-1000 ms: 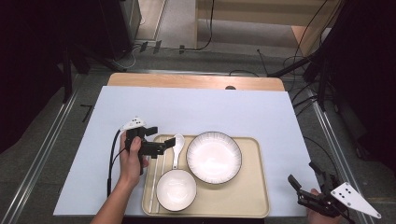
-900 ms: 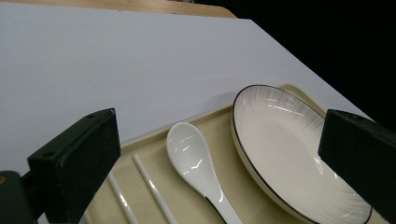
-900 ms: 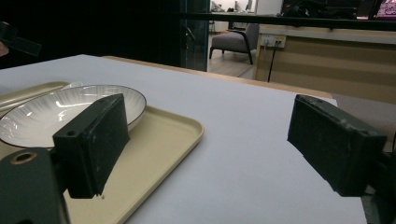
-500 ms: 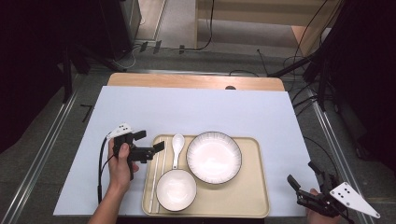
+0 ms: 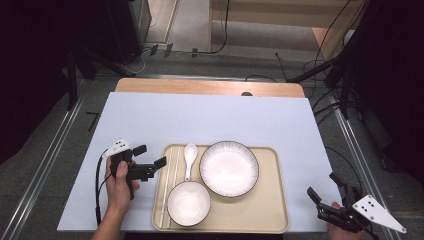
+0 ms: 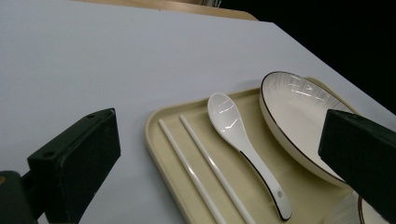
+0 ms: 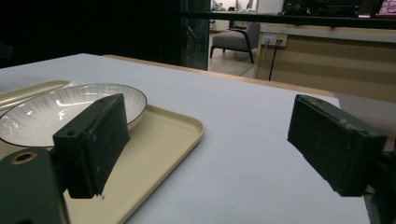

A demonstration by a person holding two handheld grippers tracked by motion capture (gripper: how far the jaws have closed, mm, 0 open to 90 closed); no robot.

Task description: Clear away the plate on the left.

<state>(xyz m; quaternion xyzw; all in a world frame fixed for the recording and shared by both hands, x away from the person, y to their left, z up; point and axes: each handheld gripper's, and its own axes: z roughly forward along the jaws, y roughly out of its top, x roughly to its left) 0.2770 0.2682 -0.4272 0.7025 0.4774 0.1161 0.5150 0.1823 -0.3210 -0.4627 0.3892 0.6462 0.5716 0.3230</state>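
Observation:
A beige tray (image 5: pixel 270 210) near the table's front edge holds a white plate (image 5: pixel 229 168), a small white bowl (image 5: pixel 188 203), a white spoon (image 5: pixel 189 159) and a pair of white chopsticks (image 5: pixel 166 185). My left gripper (image 5: pixel 150 155) is open just off the tray's left rim, jaws pointing at the chopsticks and holding nothing. Its own view looks along the chopsticks (image 6: pixel 201 172), the spoon (image 6: pixel 243 135) and the plate (image 6: pixel 303 116). My right gripper (image 5: pixel 323 185) is open and empty at the front right corner, apart from the tray (image 7: pixel 177 130) and the plate (image 7: pixel 56 112).
The pale blue table cover (image 5: pixel 210 115) lies bare behind and to both sides of the tray. A wooden strip (image 5: pixel 210 87) runs along the far edge. Metal rails and cables flank the table on the dark floor.
My left gripper has drawn back to the left, from over the spoon to just off the tray's rim; the spoon stays on the tray. The right gripper has not moved.

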